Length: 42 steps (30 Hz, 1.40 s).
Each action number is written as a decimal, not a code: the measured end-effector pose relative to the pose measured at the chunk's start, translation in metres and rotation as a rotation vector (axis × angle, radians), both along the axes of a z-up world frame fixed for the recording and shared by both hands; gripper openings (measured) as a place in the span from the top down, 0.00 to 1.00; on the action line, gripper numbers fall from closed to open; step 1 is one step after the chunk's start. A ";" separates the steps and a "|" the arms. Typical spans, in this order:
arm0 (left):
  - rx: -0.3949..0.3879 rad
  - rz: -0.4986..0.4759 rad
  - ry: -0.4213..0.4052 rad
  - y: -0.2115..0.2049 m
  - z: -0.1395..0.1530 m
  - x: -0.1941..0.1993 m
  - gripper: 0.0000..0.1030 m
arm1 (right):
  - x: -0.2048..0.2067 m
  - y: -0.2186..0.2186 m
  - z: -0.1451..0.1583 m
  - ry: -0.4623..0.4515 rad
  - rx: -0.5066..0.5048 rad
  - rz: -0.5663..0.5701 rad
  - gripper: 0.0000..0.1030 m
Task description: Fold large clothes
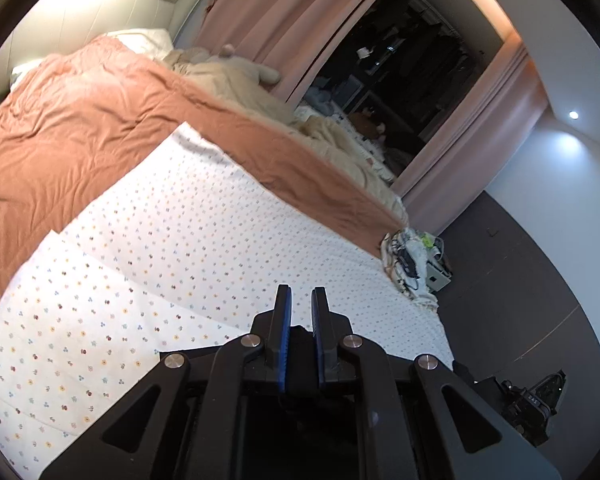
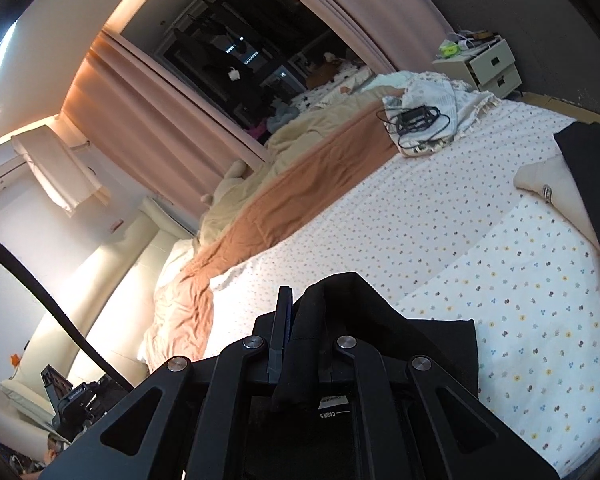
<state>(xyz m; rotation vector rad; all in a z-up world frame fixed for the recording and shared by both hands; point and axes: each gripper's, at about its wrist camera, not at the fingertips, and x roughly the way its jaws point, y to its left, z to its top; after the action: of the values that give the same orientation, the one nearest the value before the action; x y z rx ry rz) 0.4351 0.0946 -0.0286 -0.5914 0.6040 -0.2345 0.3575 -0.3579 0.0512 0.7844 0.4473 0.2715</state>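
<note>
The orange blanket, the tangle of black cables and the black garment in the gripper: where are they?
Orange blanket (image 1: 80,120): left wrist view, its wrinkled middle.
Black cables (image 2: 416,122): right wrist view, the dark block among the loops.
Black garment (image 2: 340,300): right wrist view, the fold bunched at the right gripper (image 2: 304,300).

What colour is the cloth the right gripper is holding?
Black. The cloth shows best in the right wrist view, draped over the right gripper.
</note>
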 end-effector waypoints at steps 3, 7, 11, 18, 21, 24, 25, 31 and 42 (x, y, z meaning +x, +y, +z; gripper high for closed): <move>0.011 0.006 0.044 -0.001 -0.025 0.018 0.88 | 0.019 0.002 -0.010 0.042 0.007 -0.006 0.96; 0.018 0.023 0.112 -0.001 -0.057 0.041 0.88 | 0.045 0.008 -0.028 0.105 0.019 -0.015 0.96; 0.024 0.030 0.157 -0.002 -0.080 0.064 0.88 | 0.066 0.012 -0.043 0.149 0.040 -0.018 0.94; -0.013 0.052 0.210 -0.005 -0.104 0.094 0.88 | 0.091 0.022 -0.051 0.202 0.004 -0.060 0.93; -0.035 0.060 0.197 -0.005 -0.106 0.102 0.84 | 0.095 0.023 -0.053 0.217 -0.019 -0.074 0.90; -0.039 0.070 0.196 -0.005 -0.104 0.106 0.45 | 0.094 0.027 -0.052 0.219 -0.035 -0.083 0.67; -0.045 0.068 0.183 -0.005 -0.102 0.106 0.00 | 0.095 0.027 -0.054 0.218 -0.045 -0.087 0.34; -0.002 0.077 0.138 -0.001 -0.085 0.086 0.00 | 0.075 0.030 -0.035 0.210 -0.132 -0.119 0.00; 0.037 0.102 0.151 0.014 -0.096 0.010 0.00 | 0.024 0.064 -0.007 0.210 -0.230 -0.013 0.00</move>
<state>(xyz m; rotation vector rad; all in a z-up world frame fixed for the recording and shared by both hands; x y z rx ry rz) 0.4456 0.1082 -0.1249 -0.6062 0.7204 -0.0832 0.3817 -0.2939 0.0447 0.5925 0.6592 0.1223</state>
